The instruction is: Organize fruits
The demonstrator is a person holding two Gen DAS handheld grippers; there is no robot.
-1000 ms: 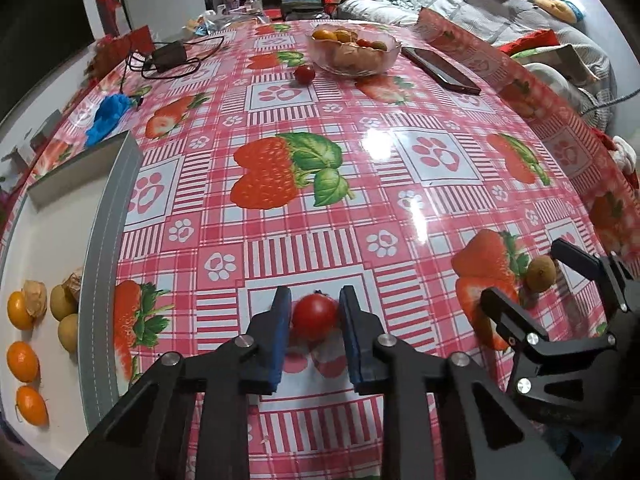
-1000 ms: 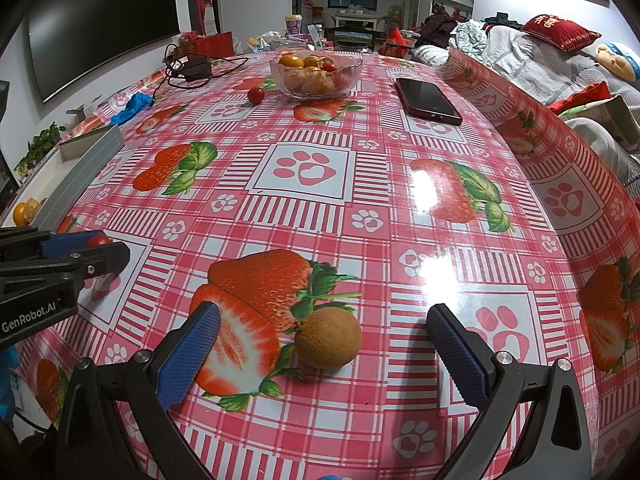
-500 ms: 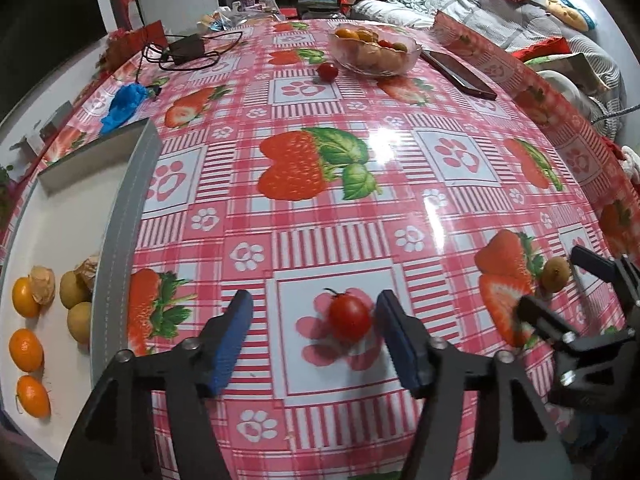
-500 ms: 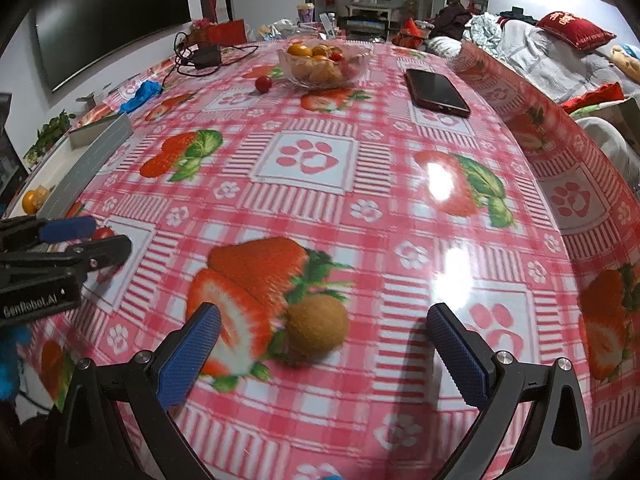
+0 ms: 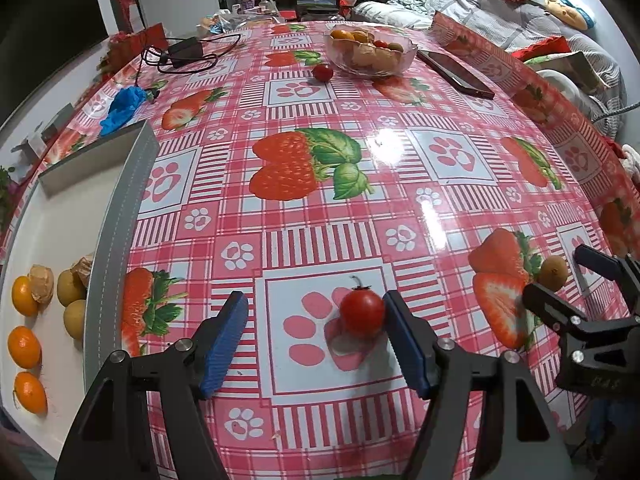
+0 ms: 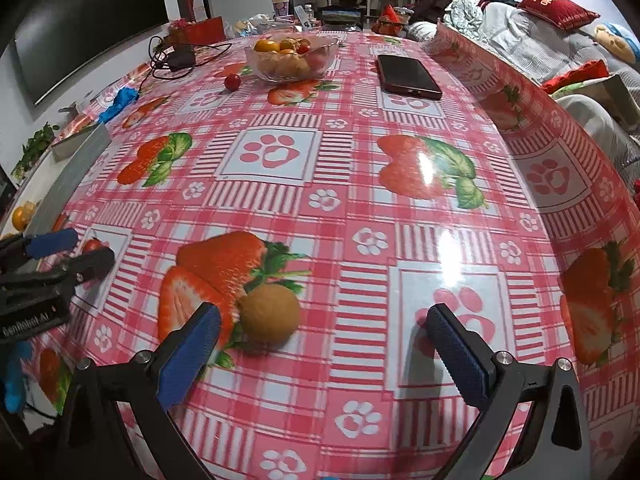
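Observation:
My left gripper [image 5: 316, 340] is open on the strawberry tablecloth. A red cherry tomato [image 5: 362, 313] lies between its blue pads, close against the right pad. My right gripper [image 6: 324, 344] is open around a brown longan-like fruit [image 6: 270, 315] that lies near its left pad. In the left wrist view the same brown fruit [image 5: 553, 271] sits at the right gripper's fingers. A white tray [image 5: 60, 208] at the left holds oranges [image 5: 25, 347] and brown fruits [image 5: 70, 288]. A second tomato [image 5: 322, 72] lies beside a glass fruit bowl [image 5: 370, 52] at the far end.
A black phone [image 6: 408, 76] lies far right of the bowl. A charger with cable [image 5: 182, 50] and a blue crumpled object [image 5: 122, 104] sit at the far left. The tray's grey rim [image 5: 116, 240] stands left of my left gripper. The table edge curves down on the right.
My left gripper has opened and let go of the cherry tomato, which now rests on the cloth. My right gripper has moved in around the brown fruit.

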